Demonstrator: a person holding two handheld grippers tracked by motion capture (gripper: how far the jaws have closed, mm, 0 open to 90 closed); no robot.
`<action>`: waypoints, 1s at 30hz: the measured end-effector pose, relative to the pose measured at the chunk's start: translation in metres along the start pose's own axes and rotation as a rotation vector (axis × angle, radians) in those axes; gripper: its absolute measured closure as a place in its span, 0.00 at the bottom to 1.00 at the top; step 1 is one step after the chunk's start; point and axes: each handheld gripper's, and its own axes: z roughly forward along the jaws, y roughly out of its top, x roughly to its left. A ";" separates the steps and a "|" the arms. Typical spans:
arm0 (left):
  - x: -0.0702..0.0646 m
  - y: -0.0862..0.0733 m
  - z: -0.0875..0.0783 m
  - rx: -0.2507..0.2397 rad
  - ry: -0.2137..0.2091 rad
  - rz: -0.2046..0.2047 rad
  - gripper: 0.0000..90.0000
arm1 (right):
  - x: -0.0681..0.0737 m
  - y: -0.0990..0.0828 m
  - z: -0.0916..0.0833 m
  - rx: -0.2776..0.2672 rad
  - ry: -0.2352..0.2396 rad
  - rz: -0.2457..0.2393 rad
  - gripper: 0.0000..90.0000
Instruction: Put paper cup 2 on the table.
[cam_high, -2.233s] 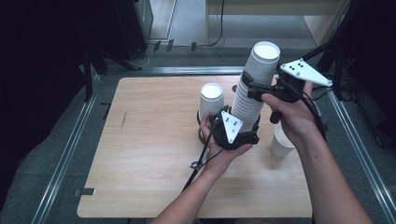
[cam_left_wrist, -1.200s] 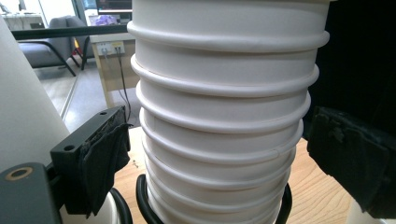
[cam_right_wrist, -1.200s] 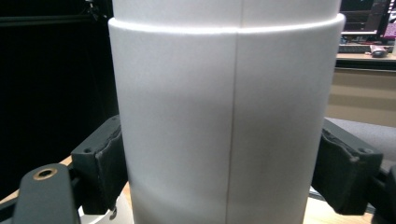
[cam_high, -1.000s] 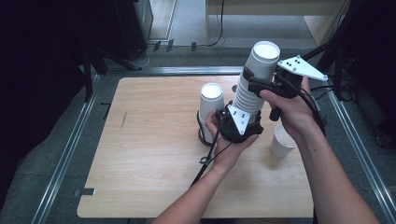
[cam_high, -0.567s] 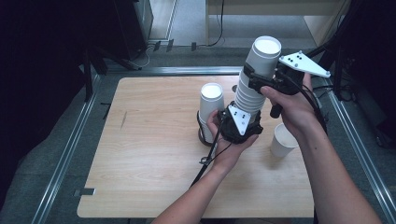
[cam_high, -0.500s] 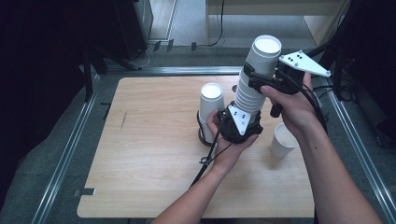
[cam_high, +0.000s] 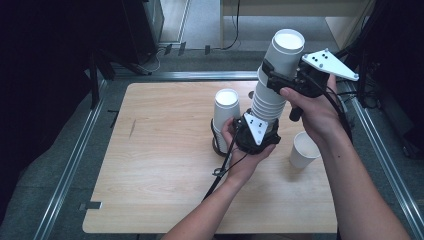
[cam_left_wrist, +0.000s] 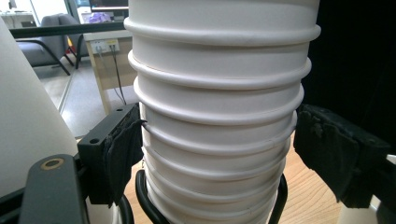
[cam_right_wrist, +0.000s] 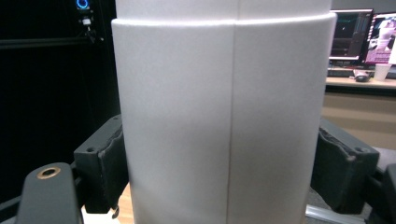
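High view: right tongs (cam_high: 272, 75) clamped on top cup (cam_high: 285, 50), left tongs (cam_high: 250, 125) just closing, pads at stack (cam_high: 265, 102), one apparently touching; pull-apart likely next.

both forearms bare, no sleeves in sight. left gripper (cam_high: 252, 131): black body, grey 3-cornered plate on top w/ small dark screw dots, thin black cable trailing off in a loop. right gripper (cam_high: 280, 82): black too, w/ larger grey plate w/ dots & thicker black cable. jaws in gripper views: black blocks w/ rough, crinkled pads (cam_left_wrist: 122, 144); brass-ringed hole on a black bracket bottom left.
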 end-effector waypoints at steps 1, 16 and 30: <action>0.000 0.000 0.000 0.001 -0.001 0.001 0.18 | 0.000 0.001 0.000 -0.004 0.000 0.001 0.20; 0.002 -0.001 -0.001 0.020 -0.015 0.011 0.19 | 0.003 0.018 -0.010 -0.066 -0.004 -0.004 0.20; 0.004 0.001 -0.006 0.026 -0.035 0.021 0.18 | 0.004 0.039 -0.036 -0.142 -0.017 -0.031 0.20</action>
